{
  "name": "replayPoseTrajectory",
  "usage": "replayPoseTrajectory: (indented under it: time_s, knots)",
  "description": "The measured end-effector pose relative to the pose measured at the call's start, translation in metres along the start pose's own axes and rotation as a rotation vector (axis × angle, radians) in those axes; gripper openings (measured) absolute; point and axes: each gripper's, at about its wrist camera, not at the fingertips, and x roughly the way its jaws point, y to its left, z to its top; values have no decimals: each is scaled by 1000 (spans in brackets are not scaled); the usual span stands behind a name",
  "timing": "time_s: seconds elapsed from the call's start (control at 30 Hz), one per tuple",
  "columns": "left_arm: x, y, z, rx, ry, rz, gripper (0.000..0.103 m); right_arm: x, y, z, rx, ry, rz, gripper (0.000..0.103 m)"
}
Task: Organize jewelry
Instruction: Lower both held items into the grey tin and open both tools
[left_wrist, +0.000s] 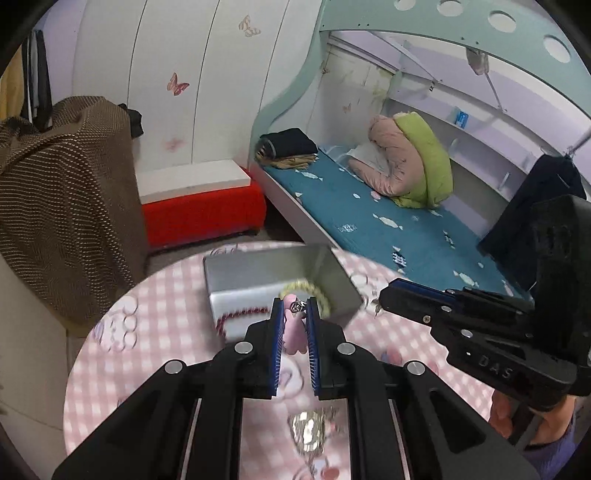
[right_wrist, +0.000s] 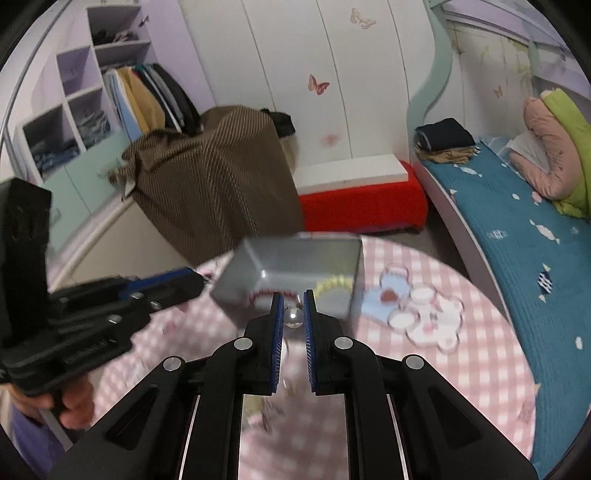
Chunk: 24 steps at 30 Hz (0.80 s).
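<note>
A silver metal box stands on the round table; it also shows in the right wrist view. Inside lie a pale yellow beaded bracelet and a dark red beaded bracelet. My left gripper is shut on a pink charm with a metal clasp, held just in front of the box. My right gripper is shut on a clear round bead pendant, also close to the box's near side. Each gripper shows in the other's view, the right and the left.
The table has a pink checked cloth with cartoon prints. A bed with a blue sheet lies to the right. A red bench and a brown covered object stand behind the table. A shiny item lies under my left gripper.
</note>
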Motion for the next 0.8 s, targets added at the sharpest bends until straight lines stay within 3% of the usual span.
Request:
replayPoseTrajectory:
  time_s: [0.3, 0.8]
  knots:
    - [58, 26, 20, -105, 105, -19, 11, 43, -8, 33, 48, 54, 26, 11]
    - [83, 42, 5, -141, 160, 25, 12, 86, -30, 16, 99, 158, 24, 12]
